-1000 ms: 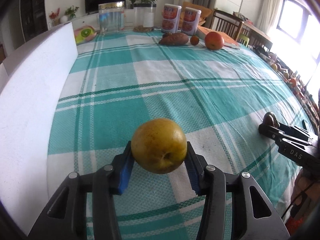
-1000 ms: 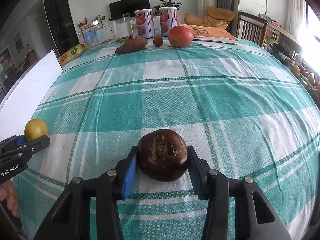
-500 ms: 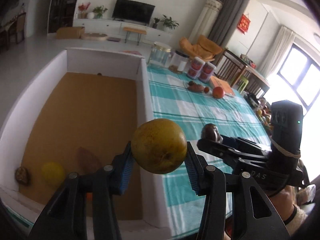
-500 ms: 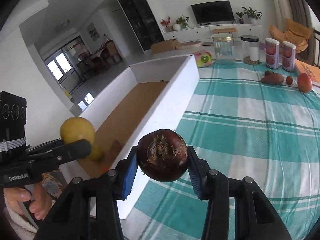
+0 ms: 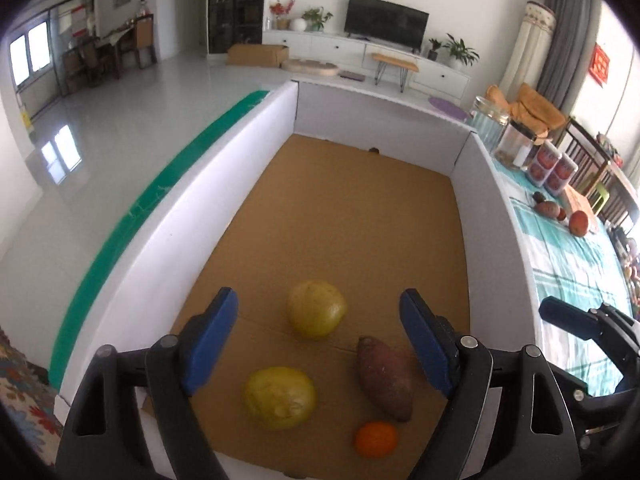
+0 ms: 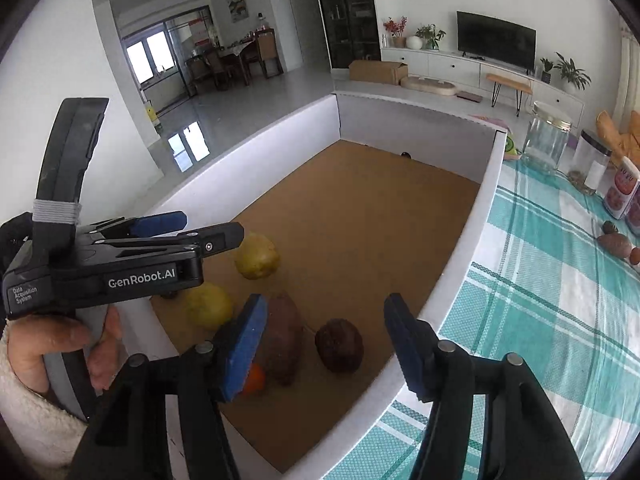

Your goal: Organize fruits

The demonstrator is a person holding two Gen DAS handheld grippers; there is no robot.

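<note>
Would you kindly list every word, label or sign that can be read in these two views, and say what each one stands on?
"GenRobot.AI": side of the left gripper body, seen from the right wrist view.
"Data Acquisition System": small print on that same body.
Red canisters: label print too blurred to read.
Red wall hanging: its sign is too small to read.
Nothing else is legible.

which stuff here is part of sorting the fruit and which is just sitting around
Part of the job:
- white box
- yellow pear, bumpy yellow fruit, sweet potato, small orange, dark brown round fruit, all in the box
- produce left on the checked tablecloth: sweet potato, red fruit

Just lying about:
- glass jar
- red-labelled cans
- television
</note>
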